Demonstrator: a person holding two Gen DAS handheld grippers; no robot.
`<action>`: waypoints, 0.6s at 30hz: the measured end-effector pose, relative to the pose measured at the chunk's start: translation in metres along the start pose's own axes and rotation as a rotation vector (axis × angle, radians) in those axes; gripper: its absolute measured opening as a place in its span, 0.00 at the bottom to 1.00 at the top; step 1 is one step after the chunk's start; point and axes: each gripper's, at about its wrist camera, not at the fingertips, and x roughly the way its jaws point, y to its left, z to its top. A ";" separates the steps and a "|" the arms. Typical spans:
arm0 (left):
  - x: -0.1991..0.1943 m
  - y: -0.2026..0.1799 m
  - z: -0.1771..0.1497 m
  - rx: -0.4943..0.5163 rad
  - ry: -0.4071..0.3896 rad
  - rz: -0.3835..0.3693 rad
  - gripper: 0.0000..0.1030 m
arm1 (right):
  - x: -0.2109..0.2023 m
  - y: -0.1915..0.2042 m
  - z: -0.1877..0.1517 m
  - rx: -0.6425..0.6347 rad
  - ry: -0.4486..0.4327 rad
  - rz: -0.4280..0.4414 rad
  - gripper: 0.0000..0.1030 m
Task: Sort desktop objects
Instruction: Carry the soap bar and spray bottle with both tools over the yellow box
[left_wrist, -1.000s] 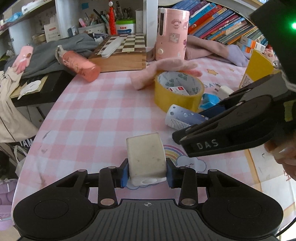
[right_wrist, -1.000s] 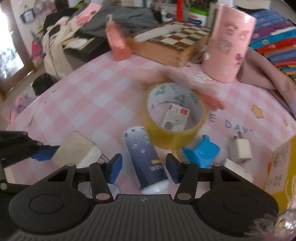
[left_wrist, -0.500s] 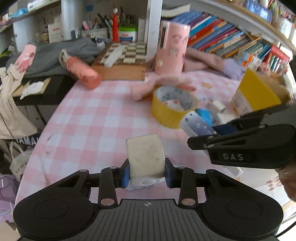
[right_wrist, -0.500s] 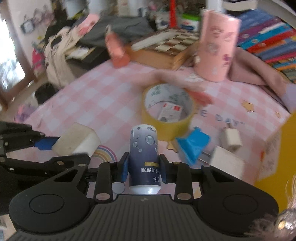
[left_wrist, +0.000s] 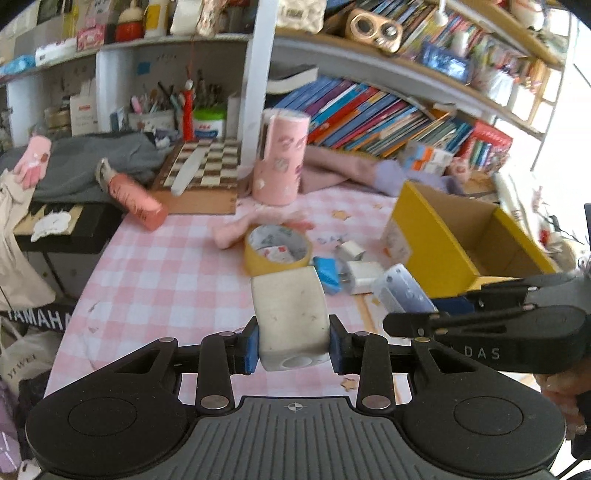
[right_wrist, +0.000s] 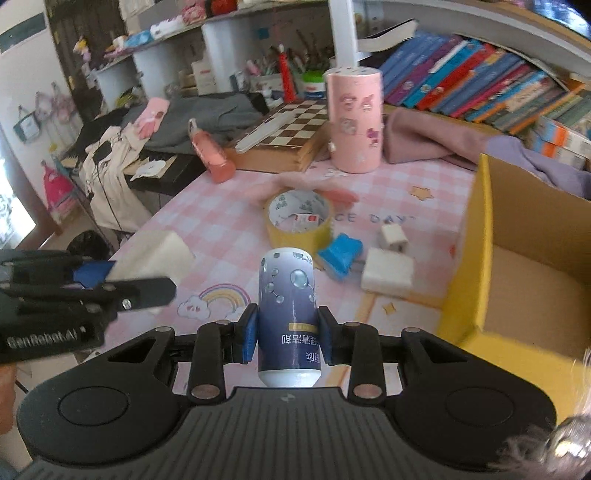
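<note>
We've got the left gripper (left_wrist: 293, 341) clamped on the white block (left_wrist: 290, 314) and right gripper (right_wrist: 285, 341) on the blue bottle (right_wrist: 287, 308), so carry both level over the yellow box (right_wrist: 517, 266) ahead-right before letting go.

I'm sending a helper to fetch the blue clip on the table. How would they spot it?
Find the yellow cardboard box on the pink checked tablecloth. Left of it sits a yellow tape roll. The blue clip lies against the roll's near right side, the only bright blue thing beside two white chargers.
</note>
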 end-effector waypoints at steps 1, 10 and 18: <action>-0.006 -0.002 -0.001 0.008 -0.007 -0.009 0.33 | -0.008 0.002 -0.005 0.007 -0.007 -0.007 0.30; -0.046 -0.027 -0.021 0.097 -0.026 -0.094 0.34 | -0.066 0.020 -0.045 0.049 -0.060 -0.075 0.30; -0.066 -0.048 -0.042 0.149 -0.027 -0.160 0.34 | -0.103 0.026 -0.083 0.126 -0.068 -0.136 0.30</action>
